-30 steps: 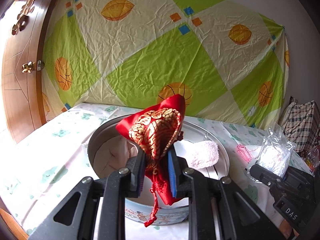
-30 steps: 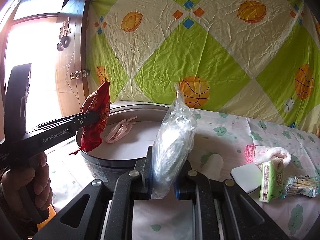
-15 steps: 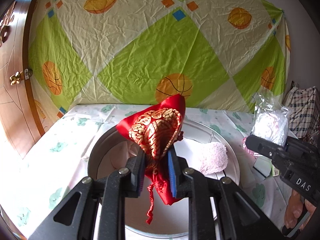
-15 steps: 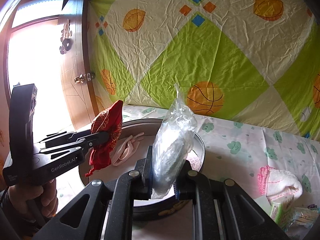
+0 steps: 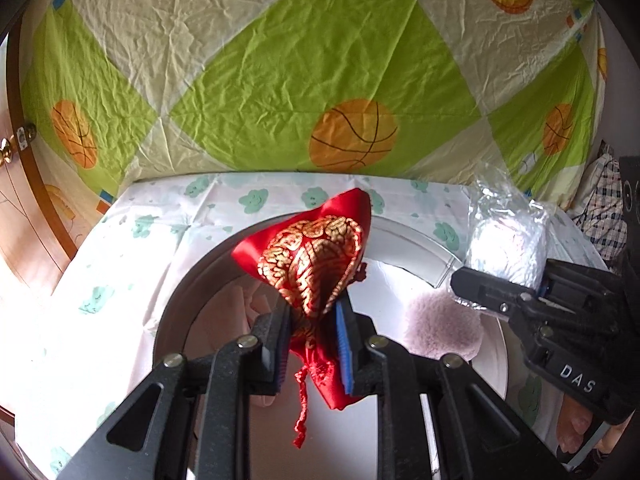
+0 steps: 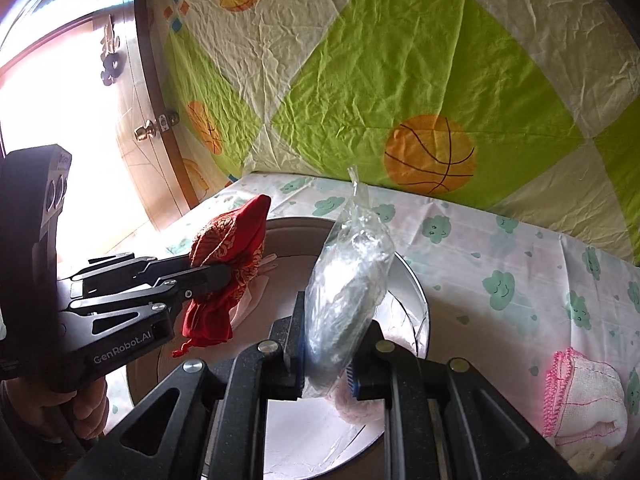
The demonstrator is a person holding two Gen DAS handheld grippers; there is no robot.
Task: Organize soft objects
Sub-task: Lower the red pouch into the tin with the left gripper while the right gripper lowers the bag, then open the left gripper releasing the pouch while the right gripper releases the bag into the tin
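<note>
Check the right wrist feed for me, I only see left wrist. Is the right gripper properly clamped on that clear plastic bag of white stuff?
Observer: Yes. The right gripper has both pads pressed on the clear plastic bag; its twisted top sticks up above the jaws.
Operator: Anything outside the tin on that side?
Observer: A white cloth with pink stitched edging lies on the cloud-print tablecloth, right of the round metal tin.
Operator: What's under my pouch?
Observer: The red and gold drawstring pouch in the left gripper hangs over pale pink fabric lying in the tin.
</note>
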